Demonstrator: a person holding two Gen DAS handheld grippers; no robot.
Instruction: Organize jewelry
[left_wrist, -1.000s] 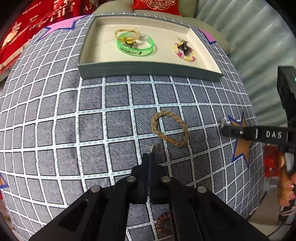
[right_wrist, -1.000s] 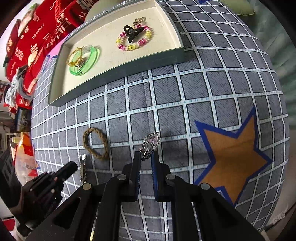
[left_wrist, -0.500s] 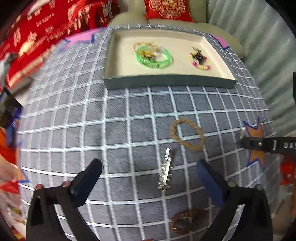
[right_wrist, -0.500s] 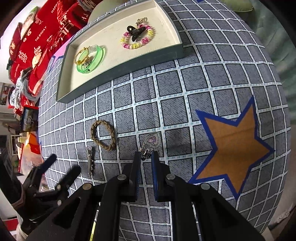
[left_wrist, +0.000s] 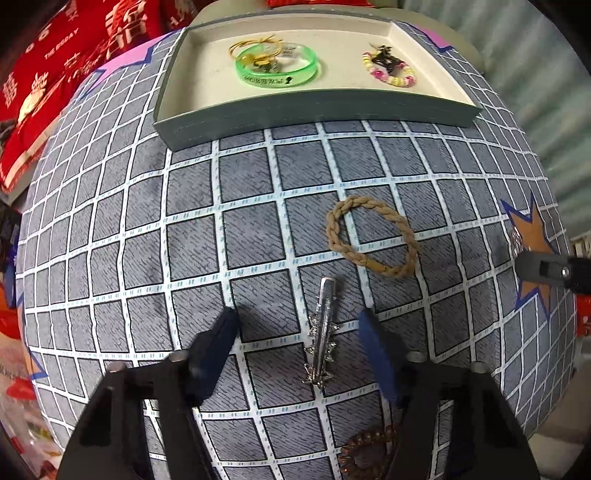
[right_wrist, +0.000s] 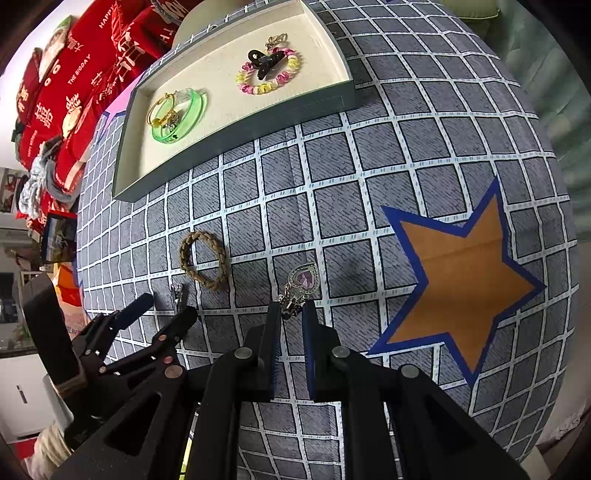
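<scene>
Between wide left fingers (left_wrist: 225, 332) lies a hair clip (left_wrist: 322, 332); right fingers (right_wrist: 275, 332) pinch a half-hidden pendant (right_wrist: 303, 281).

Colour rundown: grey grid cloth, loud jewelry

The tablecloth (left_wrist: 147, 206) is grey squares split by white lines, with an orange star (right_wrist: 469, 280) edged in blue. The tray (left_wrist: 314, 114) is grey-green outside, cream inside, holding a neon green bangle (left_wrist: 277, 70) and a pink-and-yellow bead bracelet (left_wrist: 389, 74) (black clip on top). On the cloth: a tan braided ring (left_wrist: 371, 236), a silver hair clip (left_wrist: 321, 332), a silvery pendant (right_wrist: 303, 280) with a purple stone. Red cushions (right_wrist: 74, 74) with white lettering behind.
</scene>
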